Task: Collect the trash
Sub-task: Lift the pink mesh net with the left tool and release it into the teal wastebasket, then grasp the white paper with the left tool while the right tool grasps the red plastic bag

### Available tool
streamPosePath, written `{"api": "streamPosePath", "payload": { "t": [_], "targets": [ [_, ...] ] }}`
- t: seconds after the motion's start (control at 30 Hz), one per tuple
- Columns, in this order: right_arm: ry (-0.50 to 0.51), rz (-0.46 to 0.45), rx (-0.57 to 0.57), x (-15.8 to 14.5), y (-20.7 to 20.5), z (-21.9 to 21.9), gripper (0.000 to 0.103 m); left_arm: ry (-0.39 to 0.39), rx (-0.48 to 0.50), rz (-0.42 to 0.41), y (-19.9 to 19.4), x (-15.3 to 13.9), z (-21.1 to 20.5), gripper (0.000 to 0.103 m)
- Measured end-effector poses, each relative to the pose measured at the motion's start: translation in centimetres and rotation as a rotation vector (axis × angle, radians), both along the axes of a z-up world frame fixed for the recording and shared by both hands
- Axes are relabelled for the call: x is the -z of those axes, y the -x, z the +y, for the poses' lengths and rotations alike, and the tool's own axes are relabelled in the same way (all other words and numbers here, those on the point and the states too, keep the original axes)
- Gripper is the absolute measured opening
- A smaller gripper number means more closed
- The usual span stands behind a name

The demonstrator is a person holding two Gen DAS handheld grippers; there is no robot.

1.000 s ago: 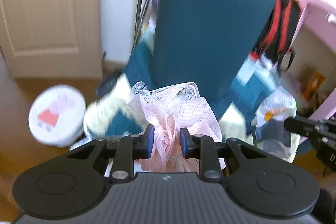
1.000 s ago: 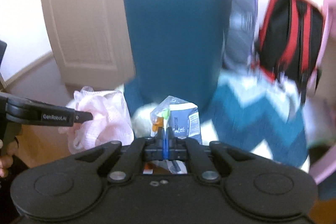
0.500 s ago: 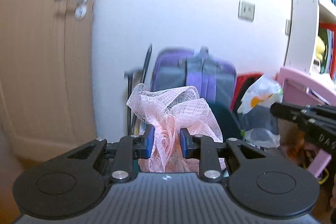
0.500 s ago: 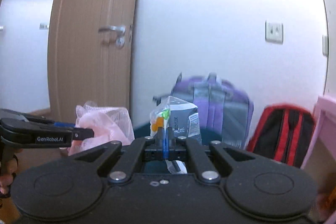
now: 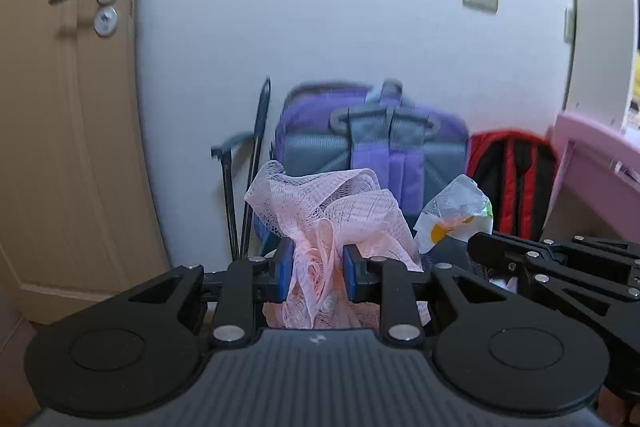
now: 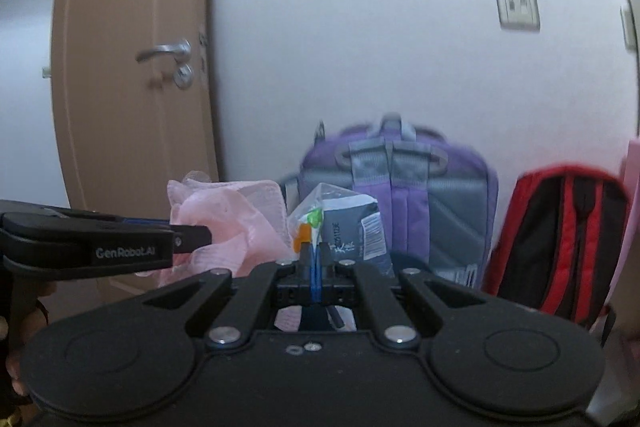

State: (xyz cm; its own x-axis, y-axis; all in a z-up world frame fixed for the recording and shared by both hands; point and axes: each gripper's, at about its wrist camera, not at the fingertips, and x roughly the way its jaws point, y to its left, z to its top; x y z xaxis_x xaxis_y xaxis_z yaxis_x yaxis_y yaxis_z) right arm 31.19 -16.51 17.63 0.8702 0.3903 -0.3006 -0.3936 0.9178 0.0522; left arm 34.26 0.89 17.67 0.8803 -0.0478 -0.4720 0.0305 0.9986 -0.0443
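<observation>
Now L gripper (image 5: 316, 269) pinches pink mesh (image 5: 340, 211), R gripper (image 6: 315, 261) clamped tight on plastic wrapper (image 6: 344, 223).

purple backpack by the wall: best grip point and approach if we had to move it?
Grip the grey top handle of the purple backpack, coming from above. The bag stands upright against the wall, the loop arches clear of its top edge, and the body looks too wide and soft for the jaws. Both grippers are full now, so one would need to unload first.

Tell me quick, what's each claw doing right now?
Left gripper: closed on a pink mesh netting bundle.
Right gripper: shut on a clear-and-grey plastic wrapper.
</observation>
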Motion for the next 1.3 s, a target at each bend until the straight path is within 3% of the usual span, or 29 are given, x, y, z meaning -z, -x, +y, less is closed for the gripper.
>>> {"api": "streamPosePath", "payload": {
  "t": [0.37,0.63,0.73,0.8,0.87,1.2,1.3],
  "targets": [
    [0.06,0.177,0.006,4.6,-3.6,0.4,0.002,-0.027,0.031,0.186,-4.5,5.4,-0.7,0.025],
    [0.056,0.205,0.017,5.3,-3.9,-0.1,0.015,-0.015,0.03,0.251,-5.3,7.1,-1.2,0.028],
    [0.047,0.207,0.023,5.1,-3.8,-0.5,0.022,-0.022,0.039,0.256,-5.3,7.1,-1.5,0.035],
    [0.042,0.204,0.024,4.9,-3.6,-0.7,0.029,-0.016,0.035,0.247,-5.0,6.9,-1.6,0.063],
    [0.04,0.191,0.022,4.5,-3.1,-0.8,0.033,-0.014,0.032,0.216,-4.5,6.5,-1.7,0.07],
    [0.025,0.147,0.002,1.7,0.9,-1.6,0.046,-0.028,0.036,0.177,-0.7,3.6,-1.9,0.07],
    [0.027,0.133,-0.011,0.9,2.6,-1.7,0.05,-0.019,0.032,0.168,1.1,2.8,-1.6,0.077]
  ]
}}
